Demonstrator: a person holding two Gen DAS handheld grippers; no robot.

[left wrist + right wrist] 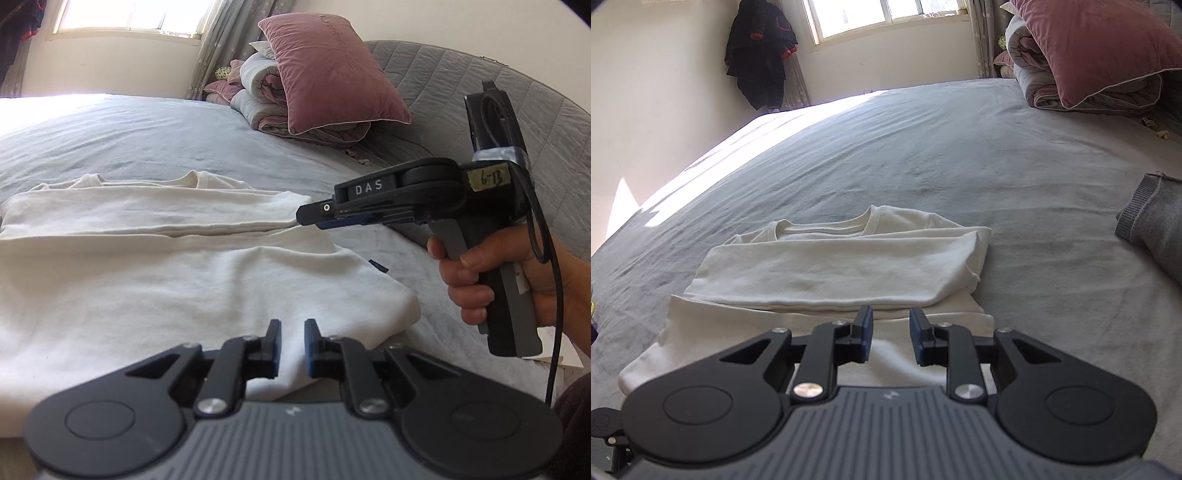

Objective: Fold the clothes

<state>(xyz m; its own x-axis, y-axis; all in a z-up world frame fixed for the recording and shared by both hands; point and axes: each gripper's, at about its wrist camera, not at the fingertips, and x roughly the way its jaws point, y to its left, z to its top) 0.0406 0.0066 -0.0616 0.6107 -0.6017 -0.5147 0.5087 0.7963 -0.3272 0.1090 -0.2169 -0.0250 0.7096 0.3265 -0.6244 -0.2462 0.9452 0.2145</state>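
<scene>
We've got a big bed (923,147) with a wrinkly grey sheet, sun hitting the far side near the window. Lying flat on it near us is a white t-shirt (831,273), partly folded, collar pointing away from us. Up by the quilted grey headboard (461,92) there's a rolled-up duvet (266,107) with a pink pillow (328,74) propped on it. Off to the right a grey knit garment (1156,229) sits on the sheet, well apart from the shirt.
</scene>
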